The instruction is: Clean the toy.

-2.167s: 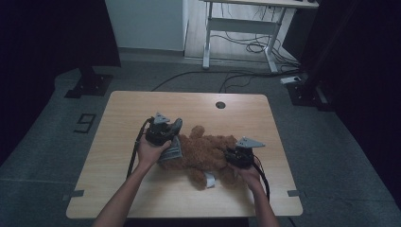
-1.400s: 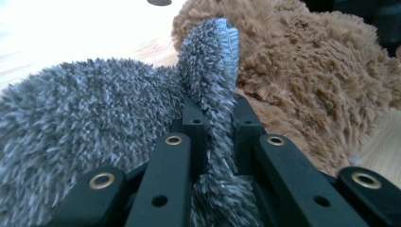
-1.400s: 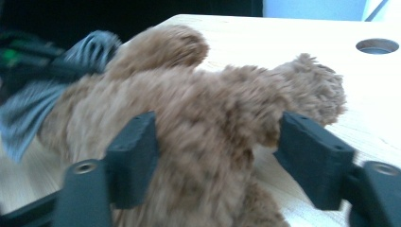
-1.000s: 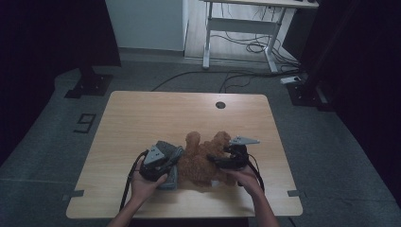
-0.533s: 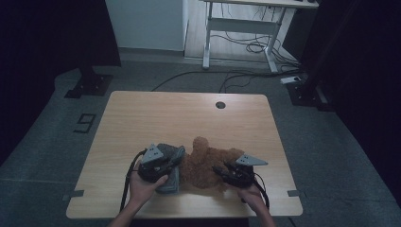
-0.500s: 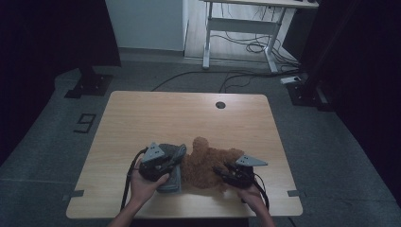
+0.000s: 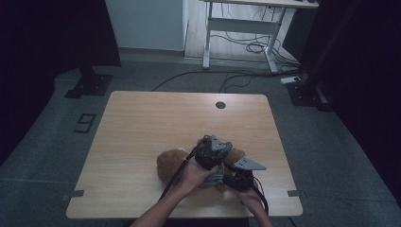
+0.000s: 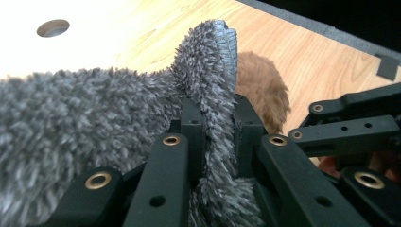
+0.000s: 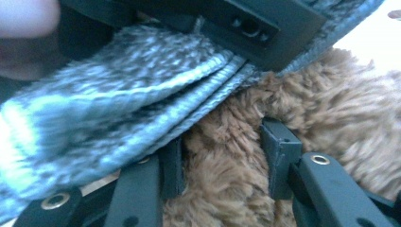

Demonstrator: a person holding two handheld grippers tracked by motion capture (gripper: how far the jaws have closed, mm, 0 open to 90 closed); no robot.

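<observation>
Stuffed toy (image 7: 171,163) lies on table (image 7: 142,127), near front edge, right of centre. Left tongs (image 7: 211,152) and right tongs (image 7: 239,174) sit over toy's right part — left tongs just behind and left of right tongs. Fleece cloth (image 8: 94,104) sits between left tongs' jaws, draped over toy. Cable hole (image 7: 220,105) lies near table's far edge — well apart from toy.

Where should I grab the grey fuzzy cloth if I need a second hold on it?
Take the grey fuzzy cloth by its stitched hem, from beside the left gripper. That edge stands upright and free above the shut jaws; elsewhere it drapes over the brown plush toy.
</observation>
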